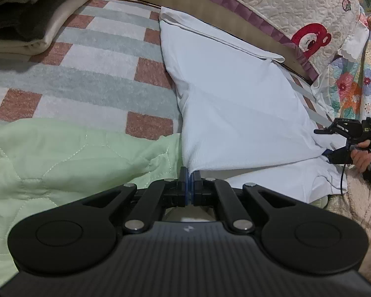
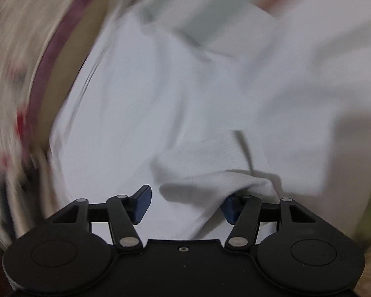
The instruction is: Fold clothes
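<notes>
White cotton was the story here: the white garment (image 1: 235, 113) lay spread over the checked blanket (image 1: 86, 61), running from 12 o'clock down to 6 in the left wrist view, w/ its far hem doubled over near the top. The left gripper (image 1: 190, 175) had its jaws pinched tight on the near corner of that cloth, pulling it up into a taut ridge. Over at 3 o'clock, the right gripper (image 1: 330, 143) sat at the other near corner; in its own view, badly blurred, the right gripper's jaws stood wide apart, a bunch of white fabric lying btwn and draped over the right-hand pad, nothing clamped.

A folded stack (image 1: 24, 19) of grey and cream pieces sat at 10 o'clock, so some of the pile looked done already. A green quilt (image 1: 61, 153) filled 8 o'clock, a cartoon-print cushion (image 1: 296, 12) at 1.

My read: this piece was early-to-mid fold, one hem turned, the main halving not yet done. Left to do: right side needs a grip, then carry both corners across and flatten
</notes>
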Demonstrator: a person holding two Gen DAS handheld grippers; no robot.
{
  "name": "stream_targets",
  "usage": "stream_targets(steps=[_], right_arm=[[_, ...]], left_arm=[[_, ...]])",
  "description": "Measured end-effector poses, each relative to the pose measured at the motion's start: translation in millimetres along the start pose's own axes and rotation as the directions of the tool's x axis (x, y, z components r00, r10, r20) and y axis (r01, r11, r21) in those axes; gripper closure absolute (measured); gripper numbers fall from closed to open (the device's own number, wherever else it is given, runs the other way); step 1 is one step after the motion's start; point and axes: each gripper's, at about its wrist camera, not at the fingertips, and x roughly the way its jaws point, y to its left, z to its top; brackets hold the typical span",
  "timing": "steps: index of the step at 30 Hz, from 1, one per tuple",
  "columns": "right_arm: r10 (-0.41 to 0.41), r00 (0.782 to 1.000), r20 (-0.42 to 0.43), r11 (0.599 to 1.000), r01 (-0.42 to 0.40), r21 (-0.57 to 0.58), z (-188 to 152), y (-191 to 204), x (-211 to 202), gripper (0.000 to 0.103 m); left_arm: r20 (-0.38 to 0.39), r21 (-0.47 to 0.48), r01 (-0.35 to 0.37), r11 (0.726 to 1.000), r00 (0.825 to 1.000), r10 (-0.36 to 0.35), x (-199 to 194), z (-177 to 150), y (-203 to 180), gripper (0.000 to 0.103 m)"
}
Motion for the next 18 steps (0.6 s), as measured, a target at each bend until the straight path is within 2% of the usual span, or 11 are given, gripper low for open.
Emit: stream_targets(steps=[1,2,4,5,7,11,12,14,15,16,18], right_arm=[[0.021,1.0,0.012,0.999,-0.021,0.031,3.1,-4.2,-2.5,0.083],[0.031,0.999,0.035,1.0,-0.031,0.0,3.4,-1.0,-7.7,0.094],[0.003,0.993,0.121,0.984,0.018,-0.178,-6.0,22.0,-24.9,0.097],[-0.03,0.985,0.172,0.956,0.079,-0.284,-14.5,35.6,-32.1,0.097],[-0.105,0.951,0.292,0.841,0.241,-0.484,-35.5,63.9,-43.8,0.098],[-0.24,0.91,0.339,0.669,0.408,-0.621,-47.3,76.4,-47.9,0.097],[-0.284,0.91,0.304,0.65,0.415,-0.636,-44.3,73.1,-42.9,0.094],[-0.348,0.91,0.226,0.657,0.409,-0.633,-37.0,70.3,-32.1,0.092],[-0.369,0.909,0.195,0.654,0.403,-0.64,-34.9,71.3,-27.6,0.084],[-0.385,0.907,0.17,0.643,0.396,-0.656,-33.9,73.6,-23.9,0.067],[-0.403,0.904,0.143,0.625,0.386,-0.679,-31.2,77.5,-21.9,0.053]], left_arm=[[-0.005,-0.004,-0.003,1.0,1.0,0.003,0.8,-0.2,0.7,0.101],[-0.011,-0.008,-0.006,1.0,1.0,0.006,1.5,-0.4,1.4,0.101],[-0.018,-0.016,-0.005,1.0,1.0,0.004,2.2,-0.1,3.6,0.101],[-0.022,-0.019,-0.005,1.0,1.0,0.005,2.5,0.3,4.3,0.101],[-0.028,-0.023,-0.005,1.0,1.0,0.004,2.5,0.9,5.5,0.101],[-0.053,-0.015,-0.012,1.0,0.999,0.012,4.2,3.4,5.5,0.101],[-0.061,-0.013,-0.013,1.0,0.998,0.013,4.6,4.6,6.0,0.101],[-0.092,0.005,-0.012,1.0,0.996,0.013,5.3,8.1,5.7,0.1],[-0.108,0.015,-0.012,1.0,0.994,0.013,5.7,9.8,5.5,0.099],[-0.117,0.03,-0.016,0.999,0.993,0.019,4.3,12.5,4.9,0.096],[-0.127,0.059,-0.013,0.998,0.992,0.02,-1.0,19.2,3.3,0.093]])
